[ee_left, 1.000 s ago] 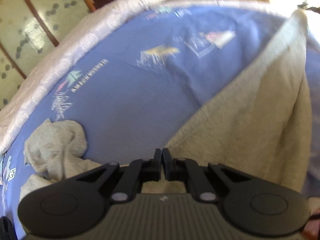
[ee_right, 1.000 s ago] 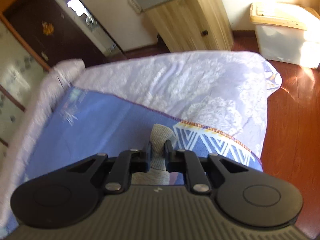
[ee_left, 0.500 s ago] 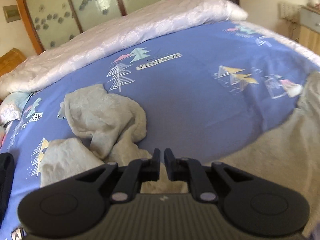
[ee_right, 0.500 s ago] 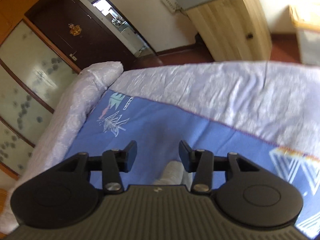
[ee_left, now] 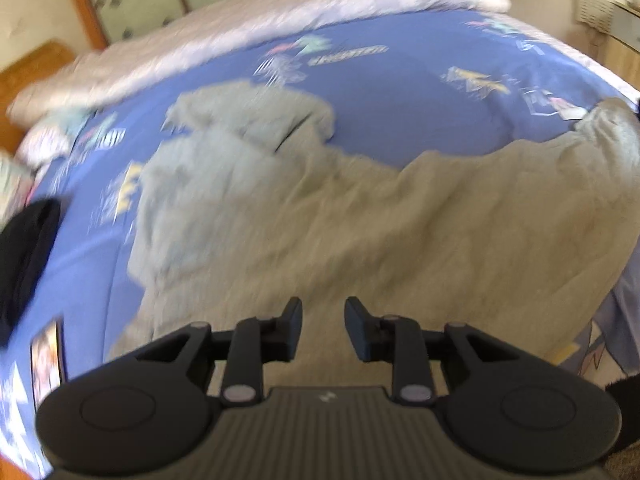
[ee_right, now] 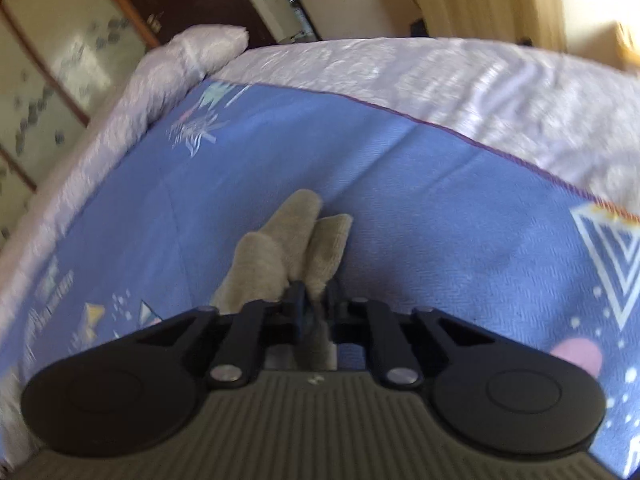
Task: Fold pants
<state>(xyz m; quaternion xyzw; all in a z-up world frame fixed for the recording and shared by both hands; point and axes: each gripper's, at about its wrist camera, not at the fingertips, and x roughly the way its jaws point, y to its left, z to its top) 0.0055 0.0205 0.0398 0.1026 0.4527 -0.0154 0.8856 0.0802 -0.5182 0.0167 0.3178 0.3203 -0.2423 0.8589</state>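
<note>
Beige-grey pants point(ee_left: 360, 220) lie spread and rumpled on the blue patterned bedsheet point(ee_left: 400, 100), with a bunched part at the far left. My left gripper point(ee_left: 323, 326) is open and empty, just above the near edge of the pants. In the right wrist view, my right gripper point(ee_right: 315, 308) is shut on a bunched end of the pants point(ee_right: 292, 236), which sticks out beyond the fingers above the blue sheet point(ee_right: 440, 220).
A white quilt point(ee_left: 260, 28) runs along the far side of the bed and also shows in the right wrist view point(ee_right: 460, 80). A black garment point(ee_left: 24, 256) lies at the left edge. Wardrobe doors point(ee_right: 48, 60) and a wooden cabinet stand beyond the bed.
My left gripper has opened and let go of the pants, which now lie spread on the bed. My right gripper, open half a second ago, has shut on a bunched end of the pants.
</note>
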